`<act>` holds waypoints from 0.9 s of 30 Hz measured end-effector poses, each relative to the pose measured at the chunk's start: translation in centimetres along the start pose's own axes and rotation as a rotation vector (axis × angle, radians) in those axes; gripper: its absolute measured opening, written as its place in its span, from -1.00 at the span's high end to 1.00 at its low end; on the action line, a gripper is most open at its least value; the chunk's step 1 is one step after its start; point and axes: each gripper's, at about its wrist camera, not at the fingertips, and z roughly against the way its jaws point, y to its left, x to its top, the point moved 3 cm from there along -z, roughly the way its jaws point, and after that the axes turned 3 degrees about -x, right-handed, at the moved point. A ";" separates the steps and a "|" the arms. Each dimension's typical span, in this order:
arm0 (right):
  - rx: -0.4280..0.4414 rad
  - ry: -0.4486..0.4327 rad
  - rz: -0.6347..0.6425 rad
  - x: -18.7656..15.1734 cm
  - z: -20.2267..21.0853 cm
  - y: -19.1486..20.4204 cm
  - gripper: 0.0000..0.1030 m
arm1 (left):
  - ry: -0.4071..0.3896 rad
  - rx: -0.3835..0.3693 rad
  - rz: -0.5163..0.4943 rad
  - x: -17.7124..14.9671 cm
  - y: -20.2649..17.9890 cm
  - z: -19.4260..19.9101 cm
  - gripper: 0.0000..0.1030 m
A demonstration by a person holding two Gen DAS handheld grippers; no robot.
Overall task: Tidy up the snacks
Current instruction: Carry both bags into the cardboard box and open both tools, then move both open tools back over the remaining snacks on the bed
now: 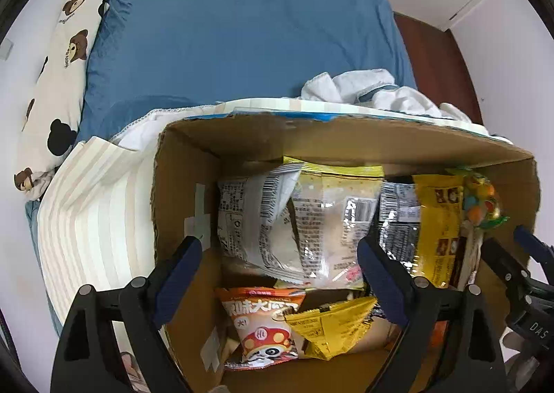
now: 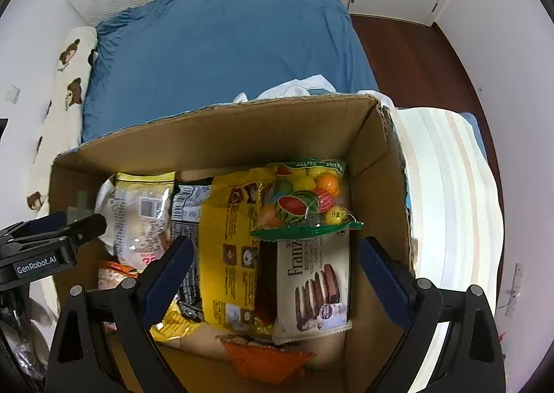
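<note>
An open cardboard box (image 1: 180,185) (image 2: 207,137) on the bed holds several snack packets. My left gripper (image 1: 278,254) hangs open over its left half, above a silver packet (image 1: 256,220), a clear yellow-topped packet (image 1: 332,213), an orange packet (image 1: 263,323) and a small yellow packet (image 1: 329,327); nothing touches its pads. My right gripper (image 2: 277,251) stands open over the right half, above a big yellow bag (image 2: 228,237), a fruit candy bag (image 2: 304,199) and a white wafer pack (image 2: 315,282). Each gripper shows at the edge of the other's view.
The box sits on a striped cream cloth (image 1: 90,220) (image 2: 450,202) on a blue bedspread (image 1: 242,29). A bear-print pillow (image 1: 65,57) lies along the left wall. Crumpled white cloth (image 1: 363,88) is behind the box. Dark wooden floor (image 2: 415,57) lies to the right.
</note>
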 end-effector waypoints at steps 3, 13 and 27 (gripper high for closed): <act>0.003 -0.012 0.010 -0.5 0.9 -0.2 -0.91 | -0.024 0.020 -0.019 -0.7 -0.4 1.0 -0.78; -0.011 -0.111 0.047 -5.4 4.0 0.0 -0.91 | -0.182 0.006 -0.053 -5.6 -2.1 5.0 -0.78; 0.018 -0.252 0.046 -14.0 9.4 -1.0 -0.91 | -0.415 0.031 -0.115 -15.4 -4.7 10.2 -0.78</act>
